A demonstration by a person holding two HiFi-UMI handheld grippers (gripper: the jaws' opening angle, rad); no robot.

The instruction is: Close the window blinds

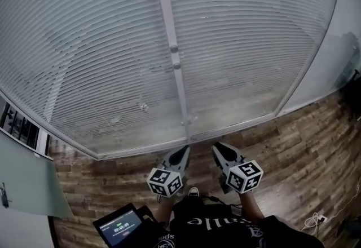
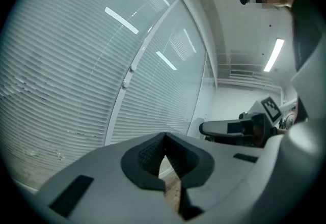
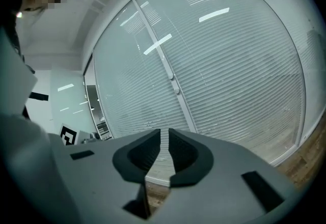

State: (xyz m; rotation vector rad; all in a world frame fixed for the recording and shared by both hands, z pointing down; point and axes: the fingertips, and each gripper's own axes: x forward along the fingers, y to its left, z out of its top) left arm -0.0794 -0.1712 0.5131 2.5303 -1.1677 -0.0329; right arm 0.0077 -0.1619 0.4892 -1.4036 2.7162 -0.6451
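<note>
The window blinds (image 1: 101,44) hang behind a glass wall, their slats tilted so that little shows through. A white upright post (image 1: 167,21) splits the glass, with two small knobs (image 1: 174,48) on it. Both grippers are held low in front of the post's foot and touch nothing. My left gripper (image 1: 185,151) is shut, its tips meeting (image 2: 164,140) with nothing between them. My right gripper (image 1: 216,148) shows a narrow empty slit between its jaws (image 3: 164,134). The blinds (image 2: 66,80) fill the left gripper view, and the blinds (image 3: 229,75) fill the right gripper view too.
Wooden floor (image 1: 293,145) runs along the foot of the glass. A dark device with a lit screen (image 1: 119,224) sits at the lower left by my legs. A grey panel (image 1: 22,179) stands at the left, and a cable with a plug (image 1: 316,220) lies at the lower right.
</note>
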